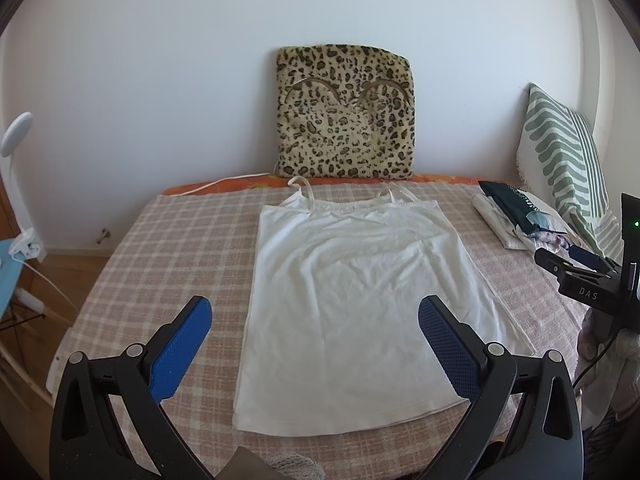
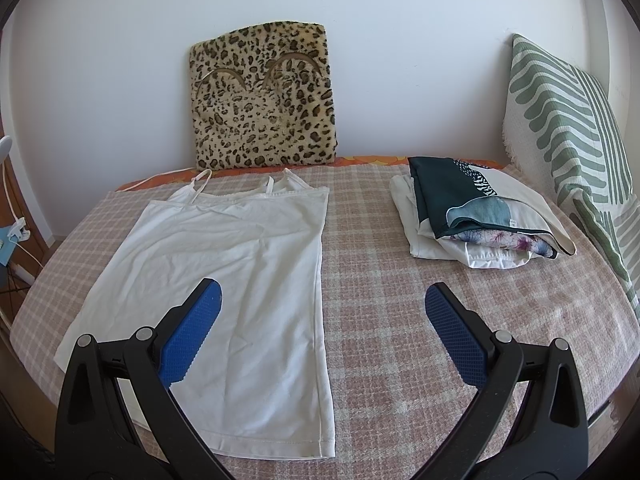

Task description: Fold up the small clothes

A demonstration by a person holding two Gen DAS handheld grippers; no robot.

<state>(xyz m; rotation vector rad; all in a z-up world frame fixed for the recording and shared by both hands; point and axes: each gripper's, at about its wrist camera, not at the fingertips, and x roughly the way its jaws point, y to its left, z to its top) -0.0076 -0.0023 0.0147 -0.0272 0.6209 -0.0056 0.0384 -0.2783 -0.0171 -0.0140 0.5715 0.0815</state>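
Over at the far left of the left wrist view, a white lamp (image 1: 14, 136) stands beside the bed, with a white cable (image 1: 218, 184) trailing along the orange edge by the wall. Next comes the checked blanket (image 1: 160, 264) that covers the bed, and on it the white camisole (image 1: 352, 304) lies spread flat — straps toward the wall, hem toward the cameras, faint creases across the front. Behind it a leopard-print cushion (image 1: 346, 114) leans upright against the white wall.

The left gripper (image 1: 315, 312) hangs above the near part of the camisole with its blue pads (image 1: 182, 354) spread wide, nothing between them. Its left pad sits over bare blanket just beside the garment's edge; the right pad is over the cloth.

The right gripper (image 2: 323, 306) is likewise wide apart and holds nothing — its left pad over the camisole, the right over blanket. In the left wrist view it shows at the right edge (image 1: 576, 276).

Further right, well apart from the camisole, a pile of folded clothes (image 2: 476, 216) rests on the blanket, a dark green piece on top. A green-and-white striped pillow (image 2: 568, 132) stands at the far right.
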